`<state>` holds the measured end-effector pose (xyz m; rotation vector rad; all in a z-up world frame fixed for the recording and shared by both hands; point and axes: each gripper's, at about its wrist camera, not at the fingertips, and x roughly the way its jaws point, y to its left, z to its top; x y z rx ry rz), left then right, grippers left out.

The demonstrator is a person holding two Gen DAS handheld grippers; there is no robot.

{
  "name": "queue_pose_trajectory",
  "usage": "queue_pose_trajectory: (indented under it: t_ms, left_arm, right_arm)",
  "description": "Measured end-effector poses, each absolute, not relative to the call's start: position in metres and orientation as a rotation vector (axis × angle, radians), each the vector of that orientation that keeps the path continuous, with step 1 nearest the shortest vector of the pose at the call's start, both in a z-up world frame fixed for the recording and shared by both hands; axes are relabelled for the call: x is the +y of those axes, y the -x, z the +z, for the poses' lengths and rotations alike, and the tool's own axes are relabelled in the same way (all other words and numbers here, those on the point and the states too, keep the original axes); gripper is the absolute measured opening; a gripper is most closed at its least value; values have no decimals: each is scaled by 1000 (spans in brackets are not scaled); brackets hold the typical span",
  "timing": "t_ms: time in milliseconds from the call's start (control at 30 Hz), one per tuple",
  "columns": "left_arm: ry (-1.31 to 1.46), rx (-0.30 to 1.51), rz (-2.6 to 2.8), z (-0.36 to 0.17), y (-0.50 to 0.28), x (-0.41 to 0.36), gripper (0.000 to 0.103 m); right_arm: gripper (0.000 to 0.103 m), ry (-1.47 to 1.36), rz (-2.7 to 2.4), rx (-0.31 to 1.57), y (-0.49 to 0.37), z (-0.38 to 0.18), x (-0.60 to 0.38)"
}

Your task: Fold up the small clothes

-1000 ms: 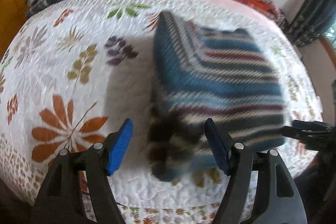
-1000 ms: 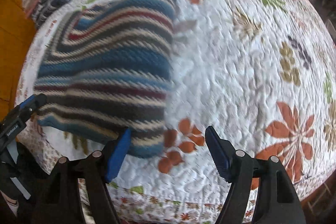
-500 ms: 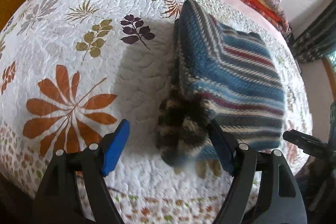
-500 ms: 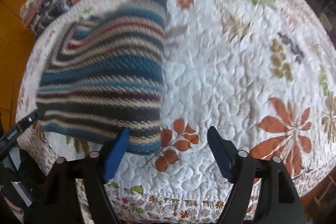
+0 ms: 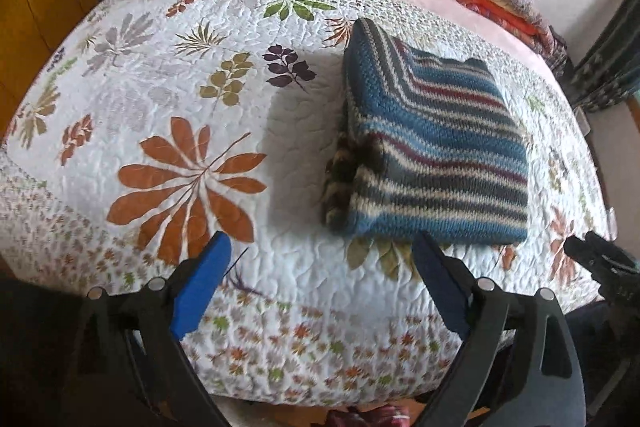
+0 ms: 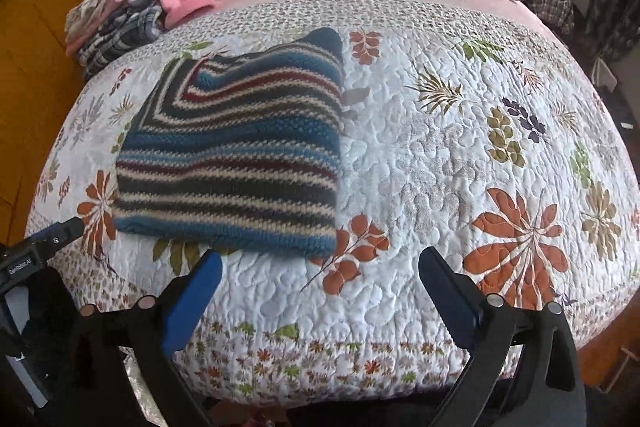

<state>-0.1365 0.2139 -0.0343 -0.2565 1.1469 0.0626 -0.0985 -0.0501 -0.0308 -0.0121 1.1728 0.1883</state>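
The folded striped sweater (image 5: 434,151) is lying on the bed (image 5: 168,107) just ahead of both grippers, right of the left gripper (image 5: 320,291) and left of the right gripper (image 6: 320,301), both with jaws standing apart and empty.

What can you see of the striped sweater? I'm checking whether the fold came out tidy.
The sweater is a thick knit, striped blue, cream, grey and dark red. It lies folded into a flat, roughly square bundle on the quilt, near its front edge. A darker knitted piece pokes out at its left side, so the fold is not fully tidy. Both grippers, left and right, are open and clear of it.
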Motion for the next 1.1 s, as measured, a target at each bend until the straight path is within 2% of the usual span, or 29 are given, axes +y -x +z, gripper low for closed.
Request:
queue_pose_trajectory:
  t_ms: [300, 1100]
  left_arm:
    - [148, 1136, 75, -30, 161, 191, 93]
    - [111, 1097, 118, -24, 182, 180, 96]
  right_arm:
    - [99, 5, 173, 1188, 127, -33, -42]
    - [99, 96, 136, 1147, 153, -31, -19]
